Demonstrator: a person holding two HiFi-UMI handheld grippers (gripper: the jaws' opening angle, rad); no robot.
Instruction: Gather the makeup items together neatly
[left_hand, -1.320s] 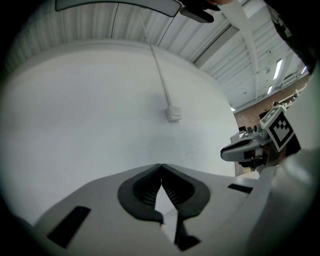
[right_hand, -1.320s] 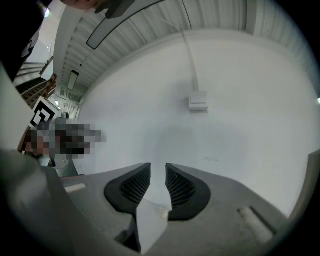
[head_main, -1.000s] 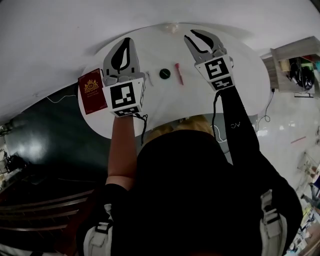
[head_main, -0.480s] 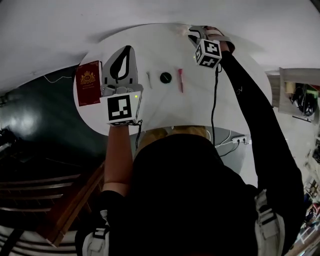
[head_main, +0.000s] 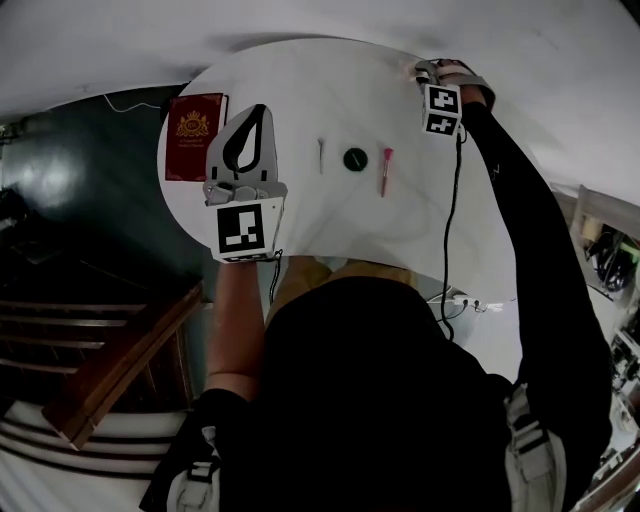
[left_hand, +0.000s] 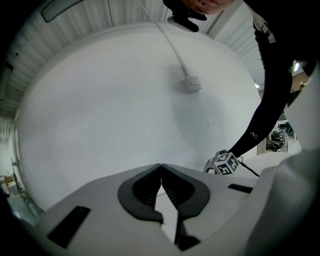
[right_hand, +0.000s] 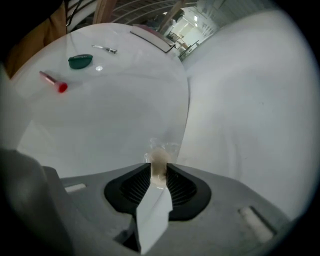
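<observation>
On the round white table (head_main: 300, 225) lie a thin silver item (head_main: 320, 155), a dark green round item (head_main: 355, 158) and a red-tipped tube (head_main: 385, 172) in a loose row. My right gripper (head_main: 428, 68) is stretched out to the table's far right edge. Its jaws stand apart with a small beige makeup item (right_hand: 159, 159) with a clear cap between the fingertips, and the item fills the gap at the right gripper (right_hand: 159, 169). My left gripper (head_main: 256, 110) hovers over the table's left part, shut and empty, its tips touching (left_hand: 161, 165).
A dark red passport-like booklet (head_main: 195, 150) lies at the table's left edge. In the right gripper view the green item (right_hand: 80, 61), the tube (right_hand: 54, 82) and the silver item (right_hand: 105, 48) lie far off to the left. Dark floor and wooden steps lie left of the table.
My right gripper has reached forward and to the right, from above the middle items to the beige item at the far edge. The left gripper has stayed shut over the table's left part.
</observation>
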